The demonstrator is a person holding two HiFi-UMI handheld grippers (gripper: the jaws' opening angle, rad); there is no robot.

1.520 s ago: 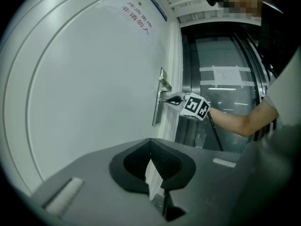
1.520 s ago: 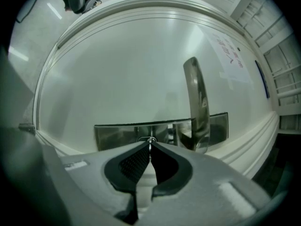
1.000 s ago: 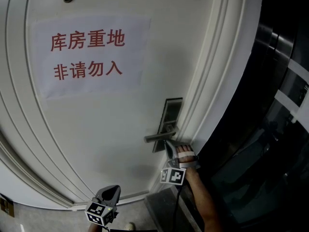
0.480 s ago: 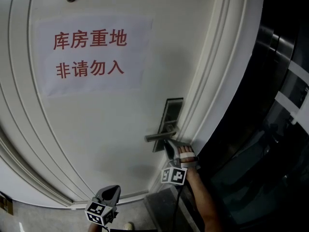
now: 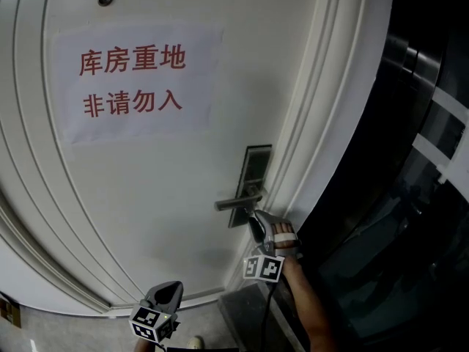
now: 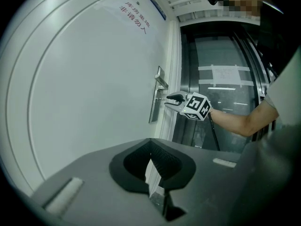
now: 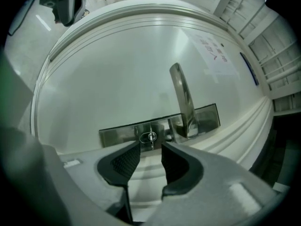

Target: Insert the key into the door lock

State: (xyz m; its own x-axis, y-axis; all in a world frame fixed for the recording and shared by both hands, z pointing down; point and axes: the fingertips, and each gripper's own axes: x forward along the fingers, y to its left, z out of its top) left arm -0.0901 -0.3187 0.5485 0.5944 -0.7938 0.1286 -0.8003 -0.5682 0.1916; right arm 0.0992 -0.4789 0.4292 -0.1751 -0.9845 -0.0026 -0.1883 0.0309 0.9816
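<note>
A dark lock plate (image 5: 253, 169) with a lever handle (image 5: 238, 202) sits at the right edge of the white door (image 5: 161, 196). In the right gripper view a small metal key (image 7: 149, 137) stands in the keyhole of the plate (image 7: 117, 135), beside the handle (image 7: 182, 98). My right gripper (image 7: 150, 154) is just short of the key with its jaws opening; the pads do not touch the key and nothing lies between them. From the head view it sits under the handle (image 5: 256, 222). My left gripper (image 5: 170, 292) hangs low by the door's foot, shut and empty (image 6: 150, 142).
A white paper sign with red characters (image 5: 135, 83) is stuck on the door. A moulded white door frame (image 5: 322, 145) runs beside the lock. A dark glass partition with taped strips (image 5: 432, 145) stands to the right.
The right gripper stays under the handle at the lock and the left gripper has not moved. The head view has shifted slightly.
</note>
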